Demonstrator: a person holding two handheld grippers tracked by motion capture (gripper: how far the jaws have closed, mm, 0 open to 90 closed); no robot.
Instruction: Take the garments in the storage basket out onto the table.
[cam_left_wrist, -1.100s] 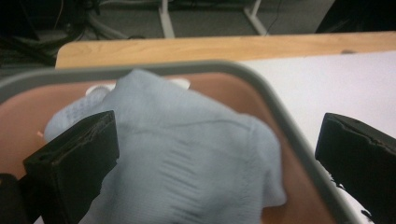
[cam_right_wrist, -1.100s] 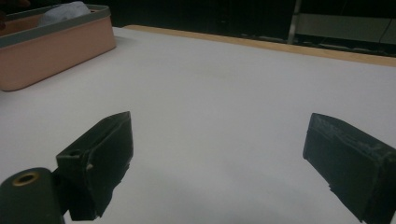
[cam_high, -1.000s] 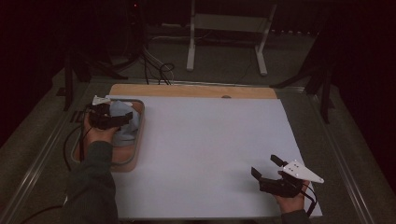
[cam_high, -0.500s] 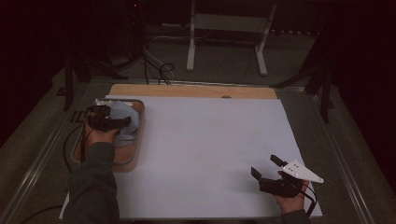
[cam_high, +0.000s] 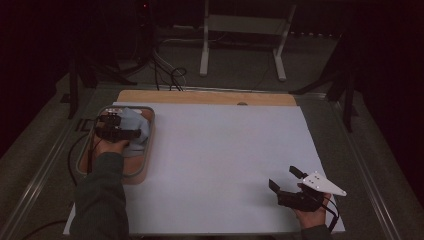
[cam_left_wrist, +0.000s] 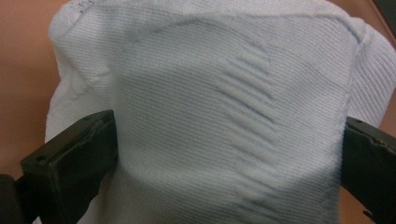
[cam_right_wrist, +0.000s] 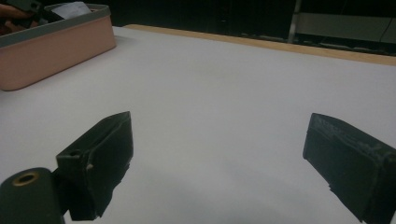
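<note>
The white table cover spread across most of the table, and at its left edge sat a shallow pink tray with a grey rim. Inside the tray lay a pale blue-white knitted cloth, bunched toward the far end. The left gripper was right over it, far nearer than the right gripper, which rested well apart at the near right corner of the cover. In the left gripper view the ribbed cloth lay directly ahead between the jaws, which stood wide, one at each side of the bundle and not yet pinching it; its long axis seemed to run away from the tongs. The right gripper's jaws were also spread wide, holding nothing, over bare cover. The cloth's lower edge was cut off, so whether it was a sock or a folded towel was hard to tell.
</note>
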